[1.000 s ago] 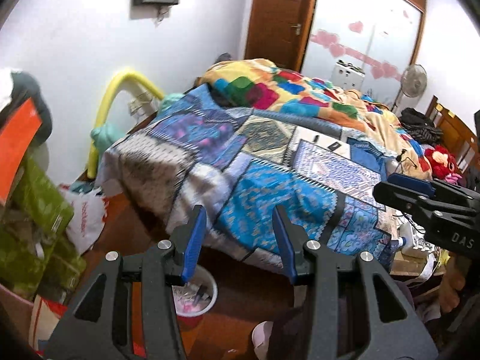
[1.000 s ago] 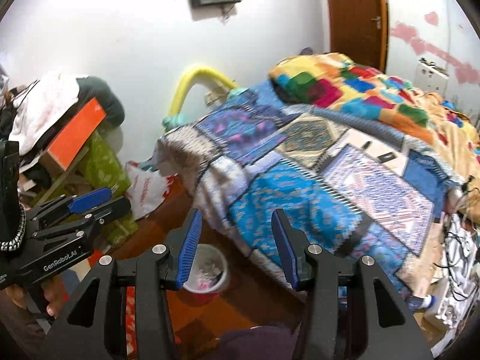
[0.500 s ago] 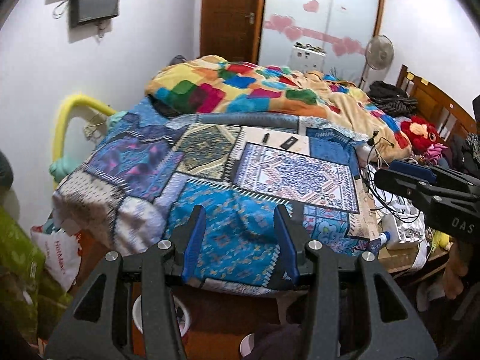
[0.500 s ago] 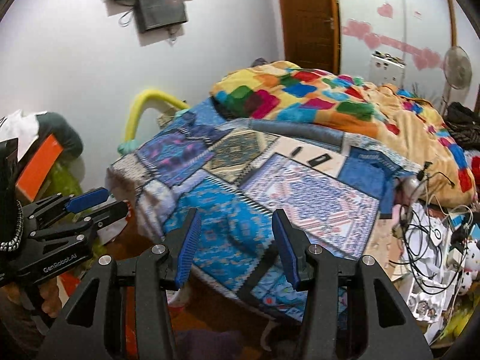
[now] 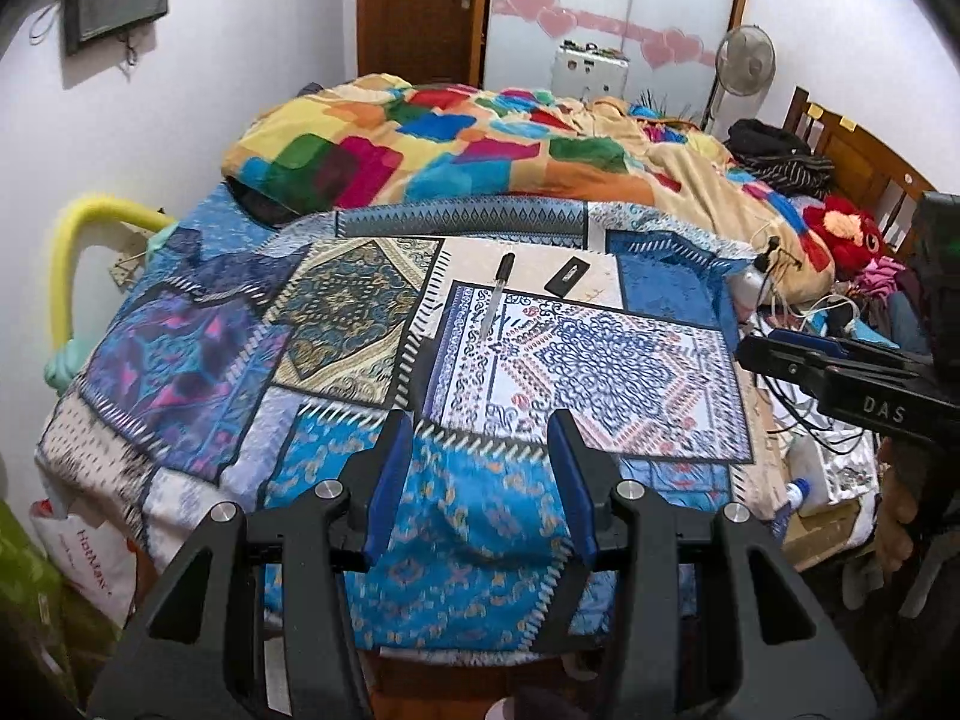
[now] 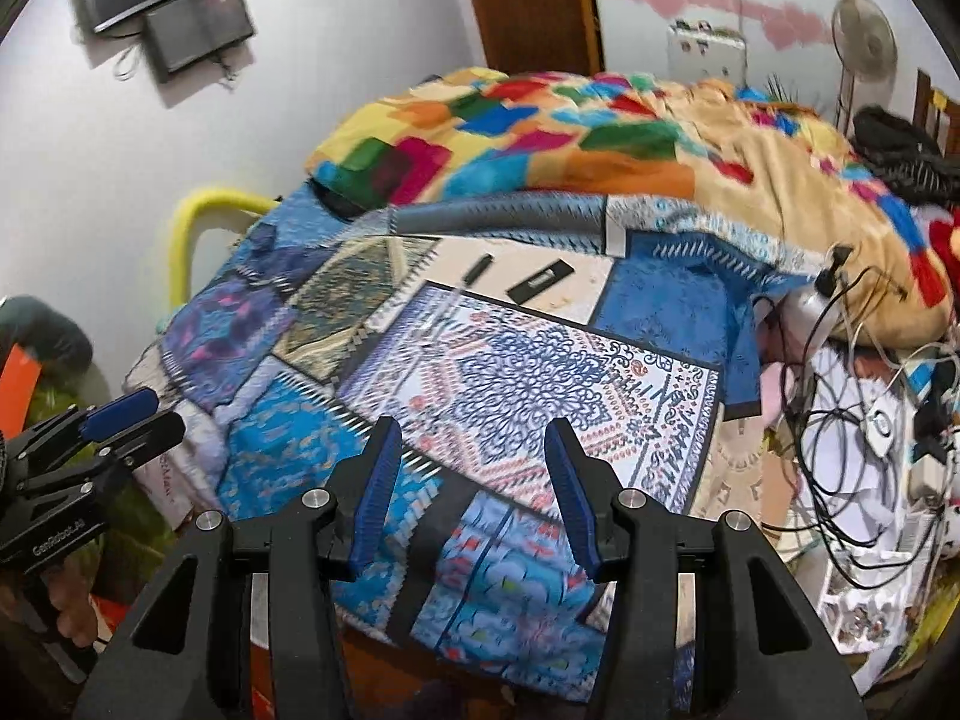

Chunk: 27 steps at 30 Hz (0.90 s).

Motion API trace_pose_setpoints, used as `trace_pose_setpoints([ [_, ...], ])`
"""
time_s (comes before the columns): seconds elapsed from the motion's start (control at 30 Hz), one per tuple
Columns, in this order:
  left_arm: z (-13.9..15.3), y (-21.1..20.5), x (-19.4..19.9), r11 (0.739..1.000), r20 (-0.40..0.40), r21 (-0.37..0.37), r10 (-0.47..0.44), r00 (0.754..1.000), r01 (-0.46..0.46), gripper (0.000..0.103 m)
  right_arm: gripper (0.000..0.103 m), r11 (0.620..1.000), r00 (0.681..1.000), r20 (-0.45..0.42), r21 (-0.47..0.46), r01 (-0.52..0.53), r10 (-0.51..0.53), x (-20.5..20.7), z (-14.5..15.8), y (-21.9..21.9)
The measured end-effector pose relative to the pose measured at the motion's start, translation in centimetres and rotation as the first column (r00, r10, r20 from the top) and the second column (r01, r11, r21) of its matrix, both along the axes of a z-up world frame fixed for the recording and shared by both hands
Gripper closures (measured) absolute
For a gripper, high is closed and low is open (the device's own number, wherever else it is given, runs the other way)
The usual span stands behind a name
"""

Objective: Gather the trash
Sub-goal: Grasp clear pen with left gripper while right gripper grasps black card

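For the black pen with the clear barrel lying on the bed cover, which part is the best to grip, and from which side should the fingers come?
Grip the black pen with the clear barrel near its middle, coming down from above. It lies flat on the patterned bed cover, long axis running away from the camera, so the fingers should close across its thin width. The flat black rectangular object beside it lies apart, leaving room.
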State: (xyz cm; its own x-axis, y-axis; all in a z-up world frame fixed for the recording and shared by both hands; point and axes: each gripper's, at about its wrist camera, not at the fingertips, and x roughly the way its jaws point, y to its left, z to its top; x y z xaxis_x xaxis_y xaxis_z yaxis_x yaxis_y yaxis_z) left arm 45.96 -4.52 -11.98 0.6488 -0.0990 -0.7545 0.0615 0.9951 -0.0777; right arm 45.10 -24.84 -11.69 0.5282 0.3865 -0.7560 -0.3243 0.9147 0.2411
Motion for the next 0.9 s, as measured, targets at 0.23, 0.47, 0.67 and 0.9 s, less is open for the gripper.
trace_pose_setpoints([
  [0.23,-3.7,-0.1,6.3,1.0,-0.027,-0.006,-0.025,0.999,0.025,0.057,0.057,1.0,0.998,-0.062,0.001,0.024,-0.023,6.7,-3.9,0.7],
  [0.47,-7.5,0.0,11.4,0.999,-0.052,-0.012,-0.042,0.998,0.042,0.057,0.057,0.997,0.993,-0.097,-0.02,0.072,-0.074,14.2,-8.0,2.7],
  [0.67,-10.0,0.2,14.9,0.998,-0.076,-0.042,-0.055,0.996,0.052,0.057,0.057,0.993,0.987,-0.106,-0.022,0.117,-0.118,18.5,-10.6,4.7],
  [0.9,-12.1,-0.4,17.8,0.993,-0.106,-0.083,-0.096,0.99,0.087,0.058,0.057,0.967,0.988,0.011,-0.204,0.153,-0.154,19.4,-11.8,7.0],
])
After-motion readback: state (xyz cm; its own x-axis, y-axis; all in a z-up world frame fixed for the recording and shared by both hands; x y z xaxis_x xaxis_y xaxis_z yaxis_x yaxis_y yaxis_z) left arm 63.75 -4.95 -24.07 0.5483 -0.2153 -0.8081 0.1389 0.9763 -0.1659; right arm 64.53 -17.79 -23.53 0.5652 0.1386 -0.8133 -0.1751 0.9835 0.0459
